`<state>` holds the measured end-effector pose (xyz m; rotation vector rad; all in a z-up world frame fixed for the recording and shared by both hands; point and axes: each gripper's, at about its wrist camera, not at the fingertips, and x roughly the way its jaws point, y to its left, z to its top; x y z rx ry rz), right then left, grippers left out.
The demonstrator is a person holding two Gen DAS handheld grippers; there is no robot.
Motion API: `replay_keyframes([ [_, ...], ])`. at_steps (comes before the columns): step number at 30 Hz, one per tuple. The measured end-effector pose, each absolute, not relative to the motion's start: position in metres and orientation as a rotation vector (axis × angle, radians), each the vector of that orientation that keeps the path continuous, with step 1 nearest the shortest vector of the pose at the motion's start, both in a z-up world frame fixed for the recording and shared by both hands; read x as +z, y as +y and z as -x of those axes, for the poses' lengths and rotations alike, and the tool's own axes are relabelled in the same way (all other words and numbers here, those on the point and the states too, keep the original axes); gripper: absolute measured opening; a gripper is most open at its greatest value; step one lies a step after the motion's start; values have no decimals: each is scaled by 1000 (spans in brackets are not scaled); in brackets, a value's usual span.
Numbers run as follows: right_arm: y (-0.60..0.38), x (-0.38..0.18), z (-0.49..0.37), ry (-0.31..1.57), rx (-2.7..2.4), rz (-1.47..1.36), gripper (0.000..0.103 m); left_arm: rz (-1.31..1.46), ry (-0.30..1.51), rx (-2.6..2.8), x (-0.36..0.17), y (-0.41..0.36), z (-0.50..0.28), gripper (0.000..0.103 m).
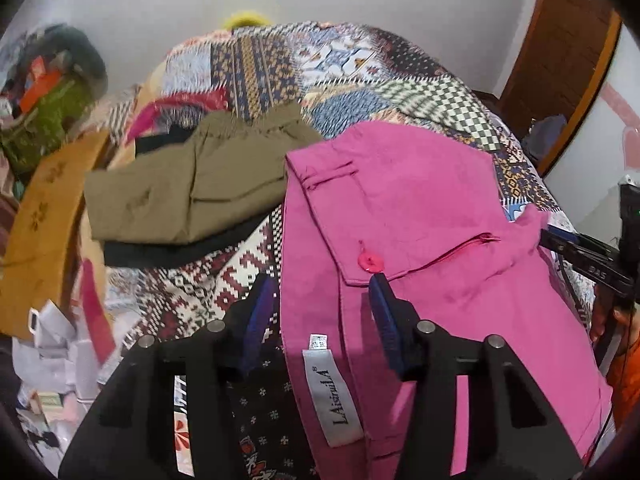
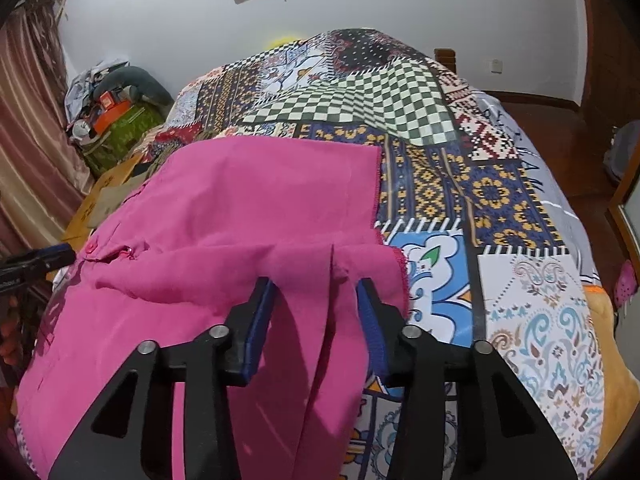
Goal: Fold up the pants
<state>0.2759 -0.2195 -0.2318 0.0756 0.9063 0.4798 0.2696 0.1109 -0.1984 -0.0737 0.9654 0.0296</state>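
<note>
Bright pink pants [image 1: 420,200] lie on a patchwork bedspread [image 1: 260,68], waistband toward me, with a pink button [image 1: 370,262] and a white label [image 1: 336,396]. My left gripper [image 1: 320,292] stands open astride the waistband's left edge: its right finger rests on the cloth and its left finger is off it, over the bedspread. In the right wrist view the pants [image 2: 240,200] are folded over. My right gripper [image 2: 316,292] is open around a raised, bunched fold near the hem corner, and cloth fills the gap between its blue pads. The left gripper's tip [image 2: 36,264] shows at that view's left edge.
A folded olive garment [image 1: 180,192] on something black lies left of the pants. Beyond the bed's left side are a cardboard box [image 1: 40,220], a green bag [image 2: 128,128] with clutter, and a curtain [image 2: 28,140]. Bare bedspread [image 2: 480,184] stretches right of the pants.
</note>
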Motion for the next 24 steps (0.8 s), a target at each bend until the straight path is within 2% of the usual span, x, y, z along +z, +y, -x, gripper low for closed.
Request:
replay_keyframes([
  [4,-213,-237,-278,924,498,-60,29,65,990,-44,-200,101,-270,50],
  [6,-211,-238,-279,926,505,-52,25,61,1026,-59,-208,97,-274,45],
  [12,-212,-239,-280,922,502,-50,10,194,1114,-89,-234,102,-289,38],
  [15,-214,-239,-280,915,505,-58,7,278,1121,-123,-237,107,-292,25],
  [17,-215,-239,-279,908,498,-60,6,283,1113,-94,-238,112,-291,8],
  [24,-211,-241,-277,900,450,-12,2,191,1088,-12,-240,110,-284,9],
])
